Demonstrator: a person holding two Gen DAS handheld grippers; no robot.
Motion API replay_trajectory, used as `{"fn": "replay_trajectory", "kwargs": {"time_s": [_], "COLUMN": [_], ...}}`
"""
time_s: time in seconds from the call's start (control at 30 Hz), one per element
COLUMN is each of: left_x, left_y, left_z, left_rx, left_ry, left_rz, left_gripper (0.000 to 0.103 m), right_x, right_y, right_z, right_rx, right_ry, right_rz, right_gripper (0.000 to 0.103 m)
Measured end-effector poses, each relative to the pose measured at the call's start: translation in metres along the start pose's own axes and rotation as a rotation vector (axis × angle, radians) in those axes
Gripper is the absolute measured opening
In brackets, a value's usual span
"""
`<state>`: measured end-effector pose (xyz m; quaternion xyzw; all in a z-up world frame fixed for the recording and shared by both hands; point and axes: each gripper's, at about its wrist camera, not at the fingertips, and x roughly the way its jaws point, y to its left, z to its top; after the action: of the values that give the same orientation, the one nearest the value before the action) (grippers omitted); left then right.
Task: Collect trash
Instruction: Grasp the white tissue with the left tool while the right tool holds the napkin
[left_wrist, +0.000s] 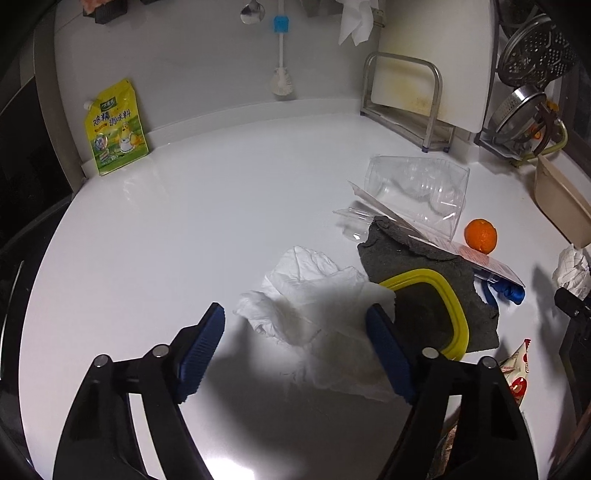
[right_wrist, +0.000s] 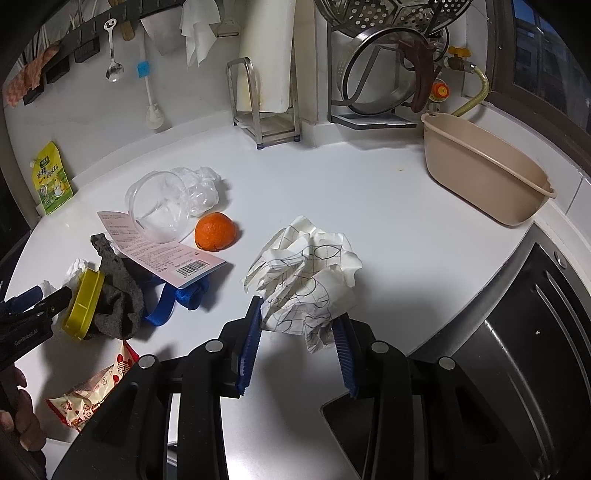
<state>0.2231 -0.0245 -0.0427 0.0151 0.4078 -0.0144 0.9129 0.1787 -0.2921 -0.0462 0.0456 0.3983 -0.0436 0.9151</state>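
Note:
My left gripper (left_wrist: 295, 321) is open above a crumpled white tissue (left_wrist: 314, 295) on the white counter (left_wrist: 184, 221); the tissue lies between and just ahead of its blue pads. My right gripper (right_wrist: 297, 317) is shut on a crumpled ball of white paper with black line drawings (right_wrist: 306, 269), which also shows at the right edge of the left wrist view (left_wrist: 572, 269). Other trash lies between them: orange peel (right_wrist: 215, 230), clear plastic packaging with a printed card (right_wrist: 166, 206), a red-and-cream snack wrapper (right_wrist: 92, 391).
A yellow lid (left_wrist: 443, 306) rests on a grey rag (left_wrist: 417, 258) beside a blue strap (right_wrist: 177, 299). A beige plastic basin (right_wrist: 484, 173) stands at the back right by a dish rack (right_wrist: 380, 74). A yellow seasoning pouch (left_wrist: 116, 127) leans on the wall. The sink (right_wrist: 517, 350) is at the right.

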Motion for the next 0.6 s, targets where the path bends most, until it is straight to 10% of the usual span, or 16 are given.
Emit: {"fn": "replay_trajectory", "kwargs": {"time_s": [0.3, 0.6], "left_x": [-0.006, -0.02], "left_y": [-0.005, -0.001], "left_z": [-0.001, -0.001], "left_rx": [0.022, 0.025], "left_ry": [-0.001, -0.036], "left_rz": [-0.091, -0.115], "left_gripper": [0.013, 0.005], "right_x": [0.0, -0.002], "right_y": [0.001, 0.001], "right_z": [0.0, 0.0], "right_rx": [-0.002, -0.001], "right_ry": [-0.005, -0.011], "right_rz": [0.001, 0.005], "right_gripper": [0.036, 0.036]}}
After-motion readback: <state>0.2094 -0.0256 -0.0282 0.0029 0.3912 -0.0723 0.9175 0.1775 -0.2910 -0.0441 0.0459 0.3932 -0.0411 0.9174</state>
